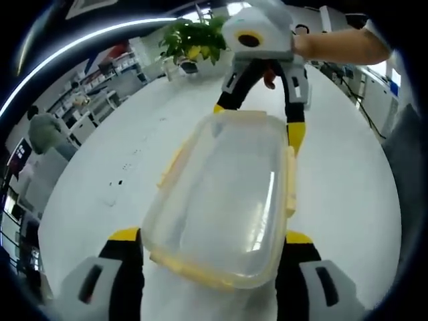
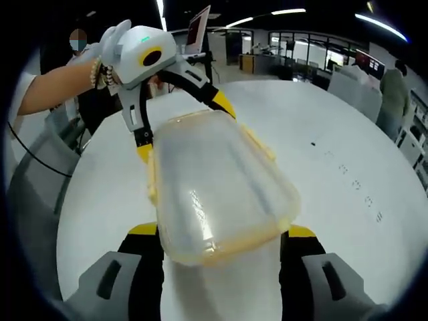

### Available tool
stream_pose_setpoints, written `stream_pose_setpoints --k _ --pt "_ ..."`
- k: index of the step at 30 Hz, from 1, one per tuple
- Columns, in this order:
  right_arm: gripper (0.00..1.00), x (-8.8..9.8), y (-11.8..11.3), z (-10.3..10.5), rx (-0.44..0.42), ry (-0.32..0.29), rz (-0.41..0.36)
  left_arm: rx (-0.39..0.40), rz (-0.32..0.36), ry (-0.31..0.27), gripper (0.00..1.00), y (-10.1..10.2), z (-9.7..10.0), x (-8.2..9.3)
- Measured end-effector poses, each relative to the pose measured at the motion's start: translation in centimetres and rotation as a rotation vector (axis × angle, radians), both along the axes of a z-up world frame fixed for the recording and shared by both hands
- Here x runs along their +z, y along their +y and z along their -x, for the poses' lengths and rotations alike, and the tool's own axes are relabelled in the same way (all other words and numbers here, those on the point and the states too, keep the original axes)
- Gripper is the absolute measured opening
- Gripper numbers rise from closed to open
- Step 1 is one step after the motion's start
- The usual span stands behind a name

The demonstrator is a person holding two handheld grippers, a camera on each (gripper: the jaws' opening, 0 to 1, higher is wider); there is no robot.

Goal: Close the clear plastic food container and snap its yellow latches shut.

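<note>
The clear plastic food container [image 1: 227, 194] with its lid on lies lengthwise between both grippers over the white table. In the left gripper view my left gripper [image 1: 210, 237] clamps the near end, jaws against both sides. At the far end the right gripper [image 1: 257, 120] clasps the container's corners. Yellow latches [image 1: 291, 180] run along the side rims; whether they are snapped down I cannot tell. In the right gripper view the container [image 2: 214, 187] sits between my right gripper [image 2: 221, 231] jaws, and the left gripper [image 2: 184, 127] holds the opposite end. A side latch [image 2: 257, 144] shows there.
The round white table [image 1: 134, 154] spreads under the container. A potted plant [image 1: 194, 40] stands at its far edge. A person's hand [image 1: 334, 47] holds the right gripper; a forearm [image 2: 60, 83] holds the left. A laptop [image 2: 199, 30] sits behind. A bystander [image 2: 394, 87] stands beyond the table.
</note>
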State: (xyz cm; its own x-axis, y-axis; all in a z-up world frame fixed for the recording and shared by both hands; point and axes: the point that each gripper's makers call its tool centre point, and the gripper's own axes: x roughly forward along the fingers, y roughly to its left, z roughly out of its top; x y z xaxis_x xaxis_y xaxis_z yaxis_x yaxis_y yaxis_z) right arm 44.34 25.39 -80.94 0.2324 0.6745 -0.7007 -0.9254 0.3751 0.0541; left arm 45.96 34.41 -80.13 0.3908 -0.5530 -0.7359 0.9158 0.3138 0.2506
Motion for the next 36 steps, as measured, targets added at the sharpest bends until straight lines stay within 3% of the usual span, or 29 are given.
stream_pose_setpoints --k 12,20,23,27,30,36 --pt "0.69 0.0 0.3 -0.6 -0.016 0.000 -0.005 0.011 -0.029 -0.025 0.81 0.1 -0.6 -0.1" --pt "0.70 0.3 0.0 -0.7 -0.037 0.002 -0.006 0.047 0.003 -0.015 0.81 0.5 -0.7 0.3" --pt "0.72 0.6 -0.4 -0.6 -0.050 0.000 0.003 0.065 0.023 -0.029 0.85 0.9 -0.9 0.9" --pt "0.72 1.3 -0.9 -0.4 -0.070 -0.011 0.001 0.102 0.100 0.000 0.93 1.0 -0.1 1.9" --pt "0.73 2.4 -1.2 0.0 -0.095 -0.022 -0.023 0.130 0.117 -0.041 0.94 1.8 0.4 2.9" --pt "0.74 4.4 -1.4 0.9 -0.149 -0.064 -0.065 0.243 0.288 -0.107 0.99 2.5 1.2 6.4"
